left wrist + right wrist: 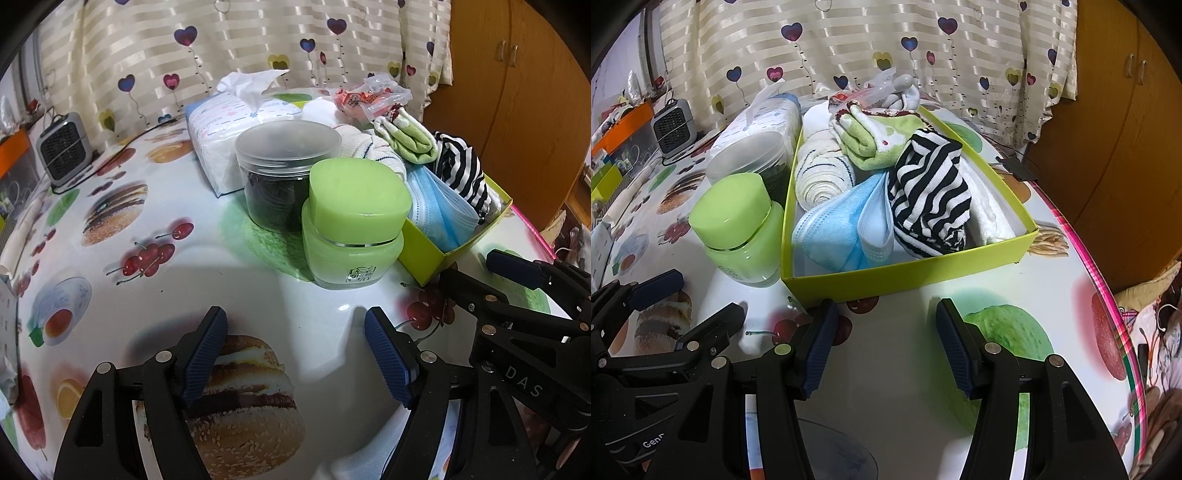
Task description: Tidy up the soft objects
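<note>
A lime-green box (908, 271) on the table holds soft things: blue face masks (834, 232), a black-and-white striped cloth (931, 192), a green towel (871, 144), a rolled cream towel (820, 173) and a white cloth (986, 210). The box also shows in the left wrist view (424, 254) with the masks (439, 206) and striped cloth (461, 166). My right gripper (886, 343) is open and empty just in front of the box. My left gripper (295, 354) is open and empty over the table, in front of a green jar (351, 225).
A clear jar with dark contents (280, 173) and a tissue pack (221, 129) stand left of the box. A small grey fan (64, 147) sits at the far left. Plastic packets (369, 98) lie behind the box. The table edge (1108, 295) runs on the right.
</note>
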Available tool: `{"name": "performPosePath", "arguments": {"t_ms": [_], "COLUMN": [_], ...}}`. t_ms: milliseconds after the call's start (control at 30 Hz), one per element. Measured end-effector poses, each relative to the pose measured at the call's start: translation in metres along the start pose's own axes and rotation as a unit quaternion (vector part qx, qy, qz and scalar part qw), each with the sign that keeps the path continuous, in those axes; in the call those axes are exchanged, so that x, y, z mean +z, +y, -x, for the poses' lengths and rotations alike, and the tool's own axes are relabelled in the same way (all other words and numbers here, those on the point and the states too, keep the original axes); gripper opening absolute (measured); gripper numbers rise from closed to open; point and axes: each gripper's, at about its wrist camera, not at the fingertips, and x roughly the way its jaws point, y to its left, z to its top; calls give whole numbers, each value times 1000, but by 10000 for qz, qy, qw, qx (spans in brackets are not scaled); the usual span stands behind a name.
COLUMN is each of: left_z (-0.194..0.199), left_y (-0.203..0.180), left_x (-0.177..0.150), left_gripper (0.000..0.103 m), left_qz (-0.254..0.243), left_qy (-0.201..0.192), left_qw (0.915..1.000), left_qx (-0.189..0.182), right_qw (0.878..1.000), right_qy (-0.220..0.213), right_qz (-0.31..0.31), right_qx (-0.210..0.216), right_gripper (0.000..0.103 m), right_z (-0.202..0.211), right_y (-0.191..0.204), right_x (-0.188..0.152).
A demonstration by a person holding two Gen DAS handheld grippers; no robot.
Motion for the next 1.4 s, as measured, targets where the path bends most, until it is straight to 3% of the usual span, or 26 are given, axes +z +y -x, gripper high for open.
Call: {"name": "performPosePath", "arguments": {"t_ms": [1400], "left_z": [-2], "left_y": [2], "left_x": [0], "left_gripper": [78], "left_qz": [171], "left_qy": [0], "left_qw": [9997], "left_qx": [152], "right_qw": [9999], "right_qy": [3], "right_qz": [112], "right_qx": [62], "right_gripper": [58], "right_z": [-3], "right_y": [-6], "right_x": [3]}}
